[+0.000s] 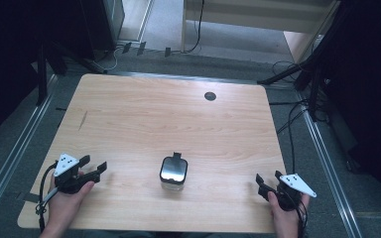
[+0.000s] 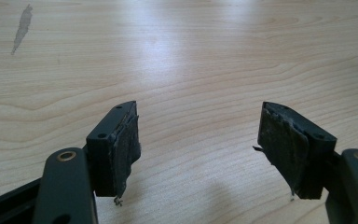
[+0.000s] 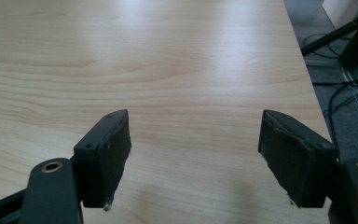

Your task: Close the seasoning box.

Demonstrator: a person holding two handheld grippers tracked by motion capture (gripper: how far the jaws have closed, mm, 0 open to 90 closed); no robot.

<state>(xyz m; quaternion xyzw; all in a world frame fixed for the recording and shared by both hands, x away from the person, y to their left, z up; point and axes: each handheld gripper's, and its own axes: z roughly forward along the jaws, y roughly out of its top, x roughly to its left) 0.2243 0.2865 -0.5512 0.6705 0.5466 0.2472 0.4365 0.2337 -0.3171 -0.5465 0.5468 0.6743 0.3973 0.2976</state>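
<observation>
a small dark box with a shiny top [image 1: 173, 172] sat near the front middle of the wooden worktop [image 1: 144, 114]. the left tool [image 1: 93, 167] and the right tool [image 1: 268, 179] rested at the near corners, both with jaws wide apart, holding nothing

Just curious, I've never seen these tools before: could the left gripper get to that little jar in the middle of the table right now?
Probably yes. The left gripper is open, and only bare table lies between it and the jar.
</observation>
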